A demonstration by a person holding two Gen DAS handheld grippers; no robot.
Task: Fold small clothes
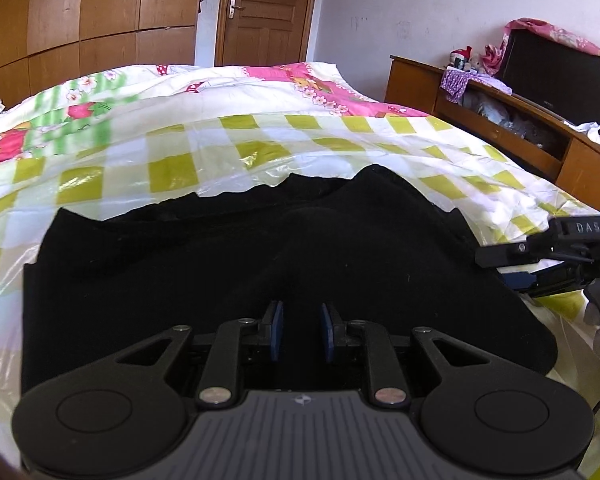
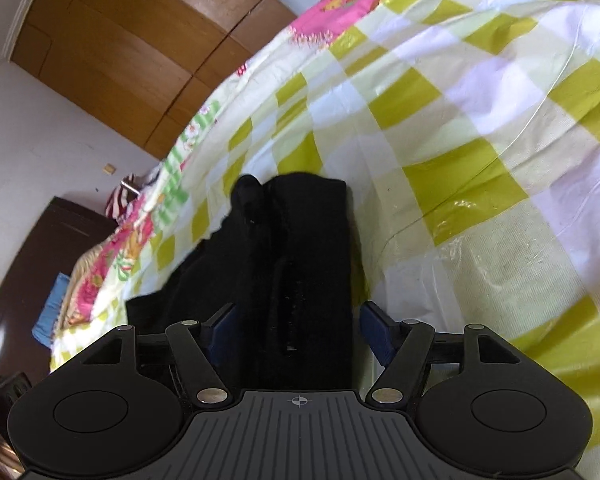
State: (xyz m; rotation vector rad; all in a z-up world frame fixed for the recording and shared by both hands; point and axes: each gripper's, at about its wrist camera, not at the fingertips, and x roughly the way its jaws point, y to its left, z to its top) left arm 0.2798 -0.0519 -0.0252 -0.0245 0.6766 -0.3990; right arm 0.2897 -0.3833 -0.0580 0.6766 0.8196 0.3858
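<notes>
Garment: black, partly folded on checkered sheet | my left gripper: jaws narrow over cloth, grip unclear | my right gripper: jaws apart, straddling folded edge, pads clear | remaining, I judge: final fold, smoothing.

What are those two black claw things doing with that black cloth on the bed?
A person is folding a small black garment on a bed, using a hand-held gripper in each hand. The garment lies on a clear plastic sheet over a yellow-checked cover. The left gripper is down over the near part of the cloth with its fingers close together; whether they pinch any fabric is hard to tell. The right gripper has its fingers spread wide on either side of a folded part, not squeezing it.
</notes>
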